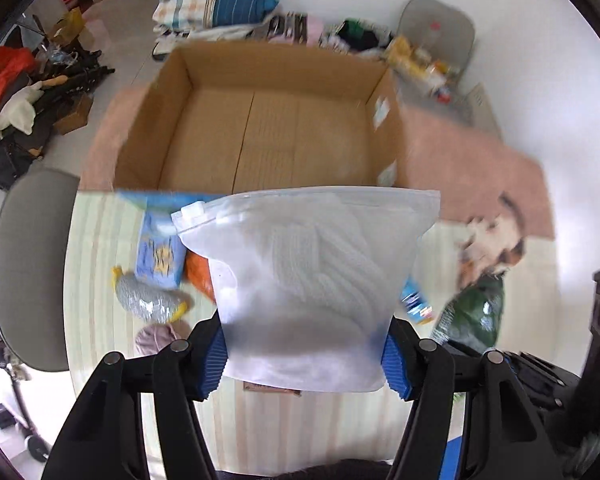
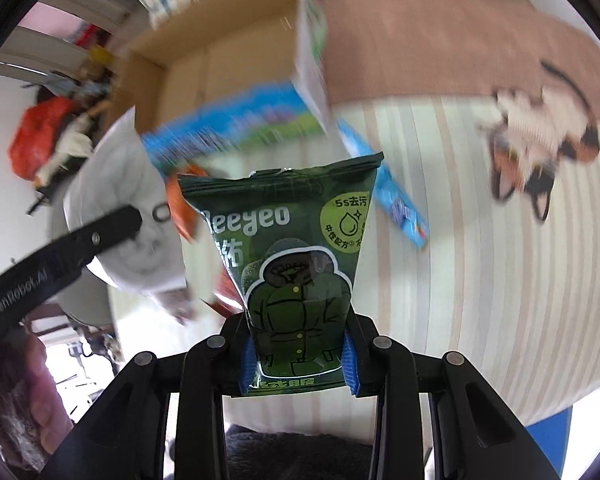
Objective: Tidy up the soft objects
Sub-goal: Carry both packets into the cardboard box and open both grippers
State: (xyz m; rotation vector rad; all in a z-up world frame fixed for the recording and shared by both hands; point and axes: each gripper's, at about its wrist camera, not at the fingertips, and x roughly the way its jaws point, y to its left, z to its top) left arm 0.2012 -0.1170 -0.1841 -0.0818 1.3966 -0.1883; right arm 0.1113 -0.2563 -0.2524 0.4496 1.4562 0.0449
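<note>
My left gripper point(image 1: 304, 356) is shut on a frosted zip bag point(image 1: 312, 280) of white soft material, held above the striped table near the front edge of an open, empty cardboard box point(image 1: 268, 136). My right gripper point(image 2: 299, 354) is shut on a dark green wipes pack point(image 2: 292, 256) with a jacket drawing, held upright above the table. The green pack also shows in the left wrist view point(image 1: 474, 312). The zip bag shows at the left of the right wrist view point(image 2: 120, 216), and the box shows there at the top point(image 2: 220, 48).
On the striped cloth point(image 1: 100, 248) lie a blue packet point(image 1: 160, 252), an orange packet point(image 1: 198, 272), a grey knitted item with yellow ends point(image 1: 148, 296) and a pinkish yarn ball point(image 1: 156, 338). A cat print point(image 2: 540, 140) marks the cloth. A grey chair point(image 1: 32, 264) stands at the left.
</note>
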